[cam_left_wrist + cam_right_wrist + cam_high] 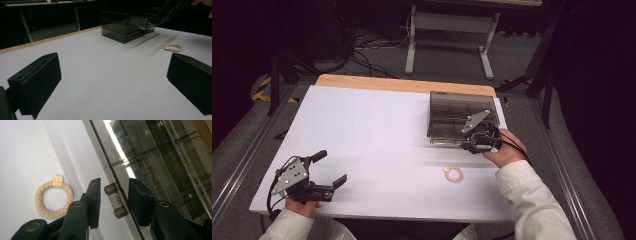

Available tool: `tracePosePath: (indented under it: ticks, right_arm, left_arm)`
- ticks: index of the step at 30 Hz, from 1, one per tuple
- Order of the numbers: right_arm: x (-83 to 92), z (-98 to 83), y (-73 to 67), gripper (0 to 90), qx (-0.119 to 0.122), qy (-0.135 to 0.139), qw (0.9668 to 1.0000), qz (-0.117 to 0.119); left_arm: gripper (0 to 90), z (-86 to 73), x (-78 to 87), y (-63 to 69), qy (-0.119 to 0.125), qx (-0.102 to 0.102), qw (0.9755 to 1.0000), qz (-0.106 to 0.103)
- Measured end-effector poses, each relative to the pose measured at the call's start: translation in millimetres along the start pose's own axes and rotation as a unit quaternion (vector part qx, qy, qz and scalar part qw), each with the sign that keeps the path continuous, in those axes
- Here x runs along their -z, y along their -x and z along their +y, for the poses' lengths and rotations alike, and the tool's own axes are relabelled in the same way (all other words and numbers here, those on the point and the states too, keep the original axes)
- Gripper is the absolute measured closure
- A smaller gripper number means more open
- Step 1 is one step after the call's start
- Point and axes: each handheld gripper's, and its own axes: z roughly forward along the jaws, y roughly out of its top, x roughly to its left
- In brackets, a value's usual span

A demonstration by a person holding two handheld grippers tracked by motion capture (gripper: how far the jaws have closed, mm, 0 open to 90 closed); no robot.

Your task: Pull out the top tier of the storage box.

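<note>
Right tongs (pixel 472 144) sitting at front edge of smoked clear organizer box (pixel 462 117), far right of desk (pixel 362 130). In right gripper view, tongs (pixel 113 195) partly open w/ jaws straddling small latch tab (pixel 115 200) on box lid edge (pixel 105 152); gaps showing on both sides of tab, so not gripping anything. Right hand (pixel 507 150) resting just behind, pale sleeve (pixel 532 200) coming in from bottom.

Left tongs (pixel 329 167) hovering over near left part of desk, jaws spread wide, nothing between. In left gripper view, same tongs (pixel 112 82) showing bare white surface btwn the two black pads (pixel 37 80). Left hand (pixel 302 205) gripping at desk's near edge.

Braided beige ring (pixel 453 174) w/ small tag lying flat on desk, near the box's front and just left of right hand, apart from both tongs. Showing in right gripper view (pixel 53 198) beside left-hand jaw, and in left gripper view (pixel 174 47) to right of box (pixel 127 26).

Box dividers visible thru lid; contents of compartments too dark to tell. Desk w/ wood strip (pixel 402 84) along far edge.
</note>
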Motion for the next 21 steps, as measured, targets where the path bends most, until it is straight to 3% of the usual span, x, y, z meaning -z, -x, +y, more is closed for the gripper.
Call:
tracePosePath:
  ticks: [1, 2, 4, 7, 10, 14, 21]
  right_arm:
    - [0.1, 0.3, -2.0, 62.6, -0.01, 0.007, 0.9999, -0.004]
    - [1.6, -0.2, -1.4, 62.0, 0.002, 0.005, 1.0, -0.003]
    - [3.4, -0.4, -2.5, 60.8, 0.005, 0.011, 0.9999, -0.003]
    - [8.6, -0.8, -5.4, 58.9, -0.012, 0.032, 0.9994, -0.007]
    - [18.2, -1.2, -8.8, 58.0, -0.008, 0.048, 0.9988, -0.006]
    - [22.9, 0.5, -12.2, 57.9, -0.014, 0.055, 0.9983, 0.008]
    - [25.4, 5.6, -26.6, 57.6, -0.006, 0.061, 0.9981, 0.0]
  left_arm:
    - [0.2, -0.1, -0.1, 0.1, 0.0, 0.002, 1.0, 0.0]
    - [0.2, -0.2, -0.2, 0.0, 0.0, 0.002, 1.0, 0.0]
    - [0.2, -0.1, -0.3, -0.1, 0.001, 0.0, 1.0, -0.001]
    - [0.2, -0.1, -0.6, -0.2, 0.001, -0.003, 1.0, 0.0]
    - [0.2, 0.0, -1.1, 0.1, 0.001, 0.001, 1.0, -0.001]
    - [0.2, 0.6, -1.7, -0.2, -0.001, -0.004, 1.0, -0.001]
    - [0.2, 1.5, -3.9, -0.2, 0.001, -0.006, 1.0, -0.005]
